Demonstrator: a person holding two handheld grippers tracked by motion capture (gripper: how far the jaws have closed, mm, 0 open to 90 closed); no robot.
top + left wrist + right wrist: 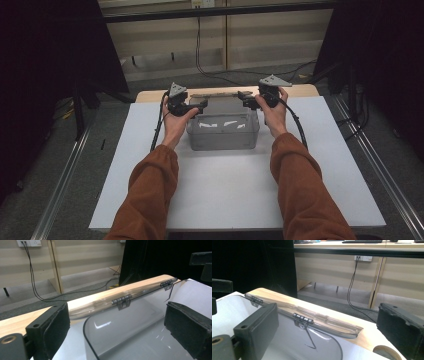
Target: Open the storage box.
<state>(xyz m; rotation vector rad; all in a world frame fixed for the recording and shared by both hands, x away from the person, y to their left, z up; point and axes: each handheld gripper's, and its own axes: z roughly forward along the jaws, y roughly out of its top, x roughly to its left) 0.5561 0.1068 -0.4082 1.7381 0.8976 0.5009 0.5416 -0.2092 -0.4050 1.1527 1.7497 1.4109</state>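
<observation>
**Lid up, both grippers let go**

The clear plastic box sits mid-table on the white board, toward its far edge, and its hinged lid is swung back and open. The left gripper and right gripper hover at the box's top corners, jaws spread wide, nothing between the pads. Opening looks done to me. The box seems empty, so any filling or shutting is not yet begun.

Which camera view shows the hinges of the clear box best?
The left gripper view: both hinges sit sharp along the back rim of the clear box, one near and one farther off. The right gripper view also shows two, the far one small. In the high view they are too small to tell.
</observation>
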